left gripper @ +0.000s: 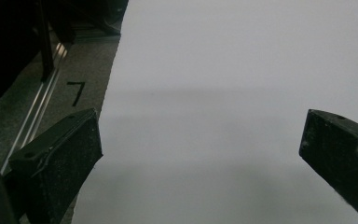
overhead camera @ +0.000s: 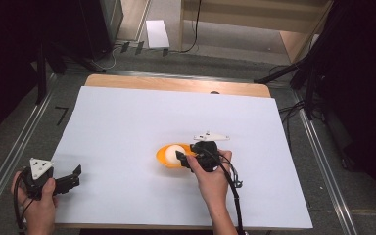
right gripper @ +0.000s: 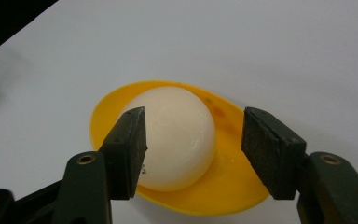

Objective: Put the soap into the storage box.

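A white egg [right gripper: 177, 135] lies in a shallow yellow dish [right gripper: 214, 200] on the white sheet [overhead camera: 127, 117], a little right of the table's middle. My right gripper [right gripper: 196, 135] reaches in from the right, level with the egg, and its jaws stand on either side of it. One pad [right gripper: 130, 144] is at the egg's side, while the other pad [right gripper: 265, 149] stands clear of it with a gap, so the gripper is open. In the high view the egg [overhead camera: 175, 151] and dish [overhead camera: 162, 157] sit just ahead of the right gripper [overhead camera: 182, 157]. My left gripper [overhead camera: 73, 178] rests open and empty at the sheet's near left.
The white sheet covers most of the wooden table [overhead camera: 176, 83]. The left gripper [left gripper: 200, 140] looks along the sheet's left edge, with grey floor and a metal rail [left gripper: 32, 126] beside it. A black cable [overhead camera: 235, 200] trails from the right gripper toward the near edge.
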The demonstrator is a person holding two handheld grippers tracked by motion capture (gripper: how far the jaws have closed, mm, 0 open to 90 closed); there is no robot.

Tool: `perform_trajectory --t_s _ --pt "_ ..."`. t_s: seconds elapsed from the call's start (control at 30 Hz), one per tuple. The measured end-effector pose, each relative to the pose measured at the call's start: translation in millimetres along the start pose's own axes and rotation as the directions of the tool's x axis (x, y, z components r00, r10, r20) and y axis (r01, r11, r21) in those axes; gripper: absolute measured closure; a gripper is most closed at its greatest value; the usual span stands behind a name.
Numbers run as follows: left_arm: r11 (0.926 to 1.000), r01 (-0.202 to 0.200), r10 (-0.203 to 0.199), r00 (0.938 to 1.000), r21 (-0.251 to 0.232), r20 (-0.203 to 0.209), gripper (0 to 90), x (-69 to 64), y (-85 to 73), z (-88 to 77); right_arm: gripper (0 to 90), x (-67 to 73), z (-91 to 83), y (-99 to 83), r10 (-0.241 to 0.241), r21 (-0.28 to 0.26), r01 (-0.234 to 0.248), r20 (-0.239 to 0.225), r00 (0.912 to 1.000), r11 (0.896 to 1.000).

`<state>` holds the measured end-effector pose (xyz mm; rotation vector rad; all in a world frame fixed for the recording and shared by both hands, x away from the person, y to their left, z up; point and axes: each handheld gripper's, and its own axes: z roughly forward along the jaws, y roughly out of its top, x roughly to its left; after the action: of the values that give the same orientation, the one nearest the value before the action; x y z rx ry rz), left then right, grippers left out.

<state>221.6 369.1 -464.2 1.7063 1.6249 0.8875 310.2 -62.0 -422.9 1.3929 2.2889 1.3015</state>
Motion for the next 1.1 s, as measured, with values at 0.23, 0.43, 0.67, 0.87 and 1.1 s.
perform_trajectory --t_s 0.23,0.43,0.67,0.87,1.1 --pt "1.0 -0.002 0.002 1.0 0.0 -0.003 0.0 -0.5 -0.1 0.0 32.2 -15.1 -15.9 -5.0 0.014 -0.035 -0.014 0.023 0.9996 0.999" --pt "1.0 -0.002 0.002 1.0 0.0 -0.003 0.0 -0.4 -0.1 0.0 28.0 -25.5 -24.5 -8.4 0.016 -0.043 -0.014 0.045 0.9989 0.999" --pt "1.0 -0.002 0.002 1.0 0.0 -0.002 0.0 -0.3 -0.1 0.0 22.2 -35.4 -30.9 -14.4 0.016 -0.042 -0.013 0.077 0.9969 0.999" --pt "1.0 -0.004 0.004 1.0 -0.001 -0.002 0.0 -0.4 -0.1 0.1 21.3 -45.6 -39.9 -20.3 0.028 -0.051 -0.024 0.084 0.996 0.998" --pt "1.0 -0.005 0.005 1.0 -0.001 -0.003 0.0 -0.5 -0.1 -0.1 20.7 -56.1 -46.3 -28.6 0.028 -0.042 -0.025 0.085 0.996 0.999"
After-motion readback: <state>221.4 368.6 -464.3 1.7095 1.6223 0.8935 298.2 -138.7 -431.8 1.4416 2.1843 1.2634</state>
